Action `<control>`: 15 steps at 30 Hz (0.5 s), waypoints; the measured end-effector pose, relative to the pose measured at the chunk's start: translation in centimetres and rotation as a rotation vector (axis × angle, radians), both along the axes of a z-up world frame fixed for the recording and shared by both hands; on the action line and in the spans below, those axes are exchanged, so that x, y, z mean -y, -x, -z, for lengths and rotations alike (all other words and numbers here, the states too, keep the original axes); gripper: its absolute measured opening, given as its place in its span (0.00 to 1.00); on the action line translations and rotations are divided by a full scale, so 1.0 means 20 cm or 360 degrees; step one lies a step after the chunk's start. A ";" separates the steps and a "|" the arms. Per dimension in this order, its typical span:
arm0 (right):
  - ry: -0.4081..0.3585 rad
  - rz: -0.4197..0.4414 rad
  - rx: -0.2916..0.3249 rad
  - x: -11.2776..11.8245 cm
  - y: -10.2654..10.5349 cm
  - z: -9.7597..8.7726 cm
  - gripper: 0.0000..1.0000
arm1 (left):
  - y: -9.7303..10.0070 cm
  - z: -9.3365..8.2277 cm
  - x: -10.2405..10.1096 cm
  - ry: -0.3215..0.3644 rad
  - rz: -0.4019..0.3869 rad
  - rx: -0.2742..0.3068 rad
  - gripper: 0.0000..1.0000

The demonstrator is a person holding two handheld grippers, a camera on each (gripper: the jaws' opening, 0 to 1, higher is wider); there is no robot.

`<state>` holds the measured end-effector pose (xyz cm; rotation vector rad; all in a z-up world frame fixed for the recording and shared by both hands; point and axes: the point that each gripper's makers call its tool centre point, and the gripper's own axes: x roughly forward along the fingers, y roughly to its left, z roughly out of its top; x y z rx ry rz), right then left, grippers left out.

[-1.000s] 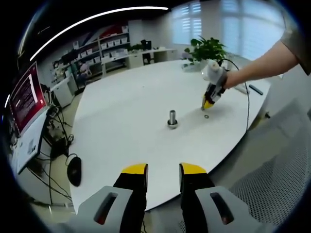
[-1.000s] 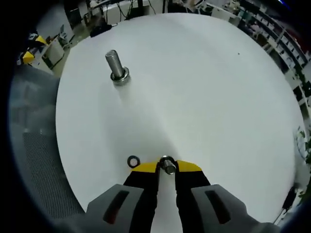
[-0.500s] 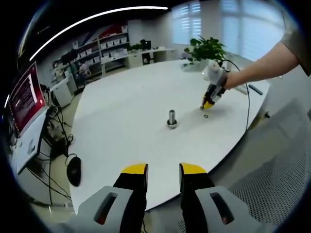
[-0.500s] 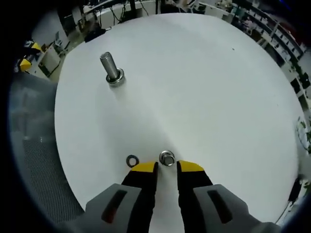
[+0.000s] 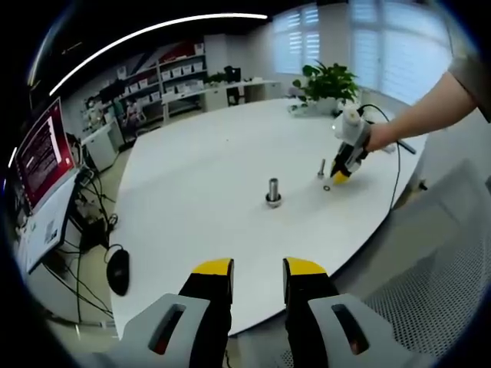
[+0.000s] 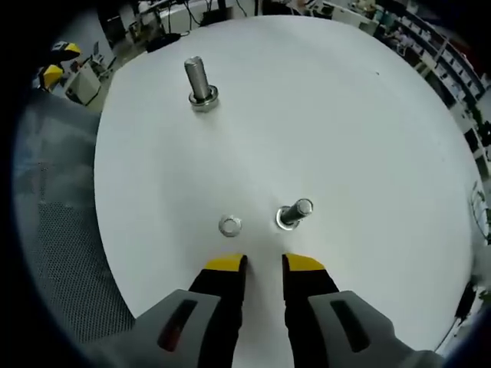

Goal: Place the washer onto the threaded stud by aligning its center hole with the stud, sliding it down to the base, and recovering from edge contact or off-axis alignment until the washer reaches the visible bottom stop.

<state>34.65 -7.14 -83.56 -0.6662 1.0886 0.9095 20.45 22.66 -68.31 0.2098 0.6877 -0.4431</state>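
A threaded stud [image 6: 201, 82] stands upright on its round base on the white table [image 6: 330, 123], far from my right gripper [image 6: 263, 264]. A small flat washer [image 6: 229, 225] lies on the table just ahead of the right gripper's left jaw. Beside it a short bolt-like piece [image 6: 294, 215] stands on the table ahead of the right jaw. The right gripper is open and holds nothing. In the left gripper view the stud [image 5: 273, 191] is mid-table, the washer [image 5: 327, 187] and small bolt [image 5: 321, 168] to its right, by the right gripper [image 5: 342, 175]. My left gripper [image 5: 258, 268] hangs open off the table's near edge.
A potted plant [image 5: 330, 79] stands at the table's far side, with a dark cable [image 5: 394, 165] trailing past the right gripper. Left of the table are a monitor [image 5: 42, 153], cables and a mouse [image 5: 117, 270] on the floor. Shelves line the back wall.
The right gripper let go of the small bolt and drew back; the bolt now stands free on the table beside the washer. The left gripper stayed put.
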 end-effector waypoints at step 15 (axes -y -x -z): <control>-0.0007 -0.0117 -0.0006 -0.15 0.03 0.03 0.20 | 0.00 0.00 0.00 0.0002 -0.0004 0.0001 0.23</control>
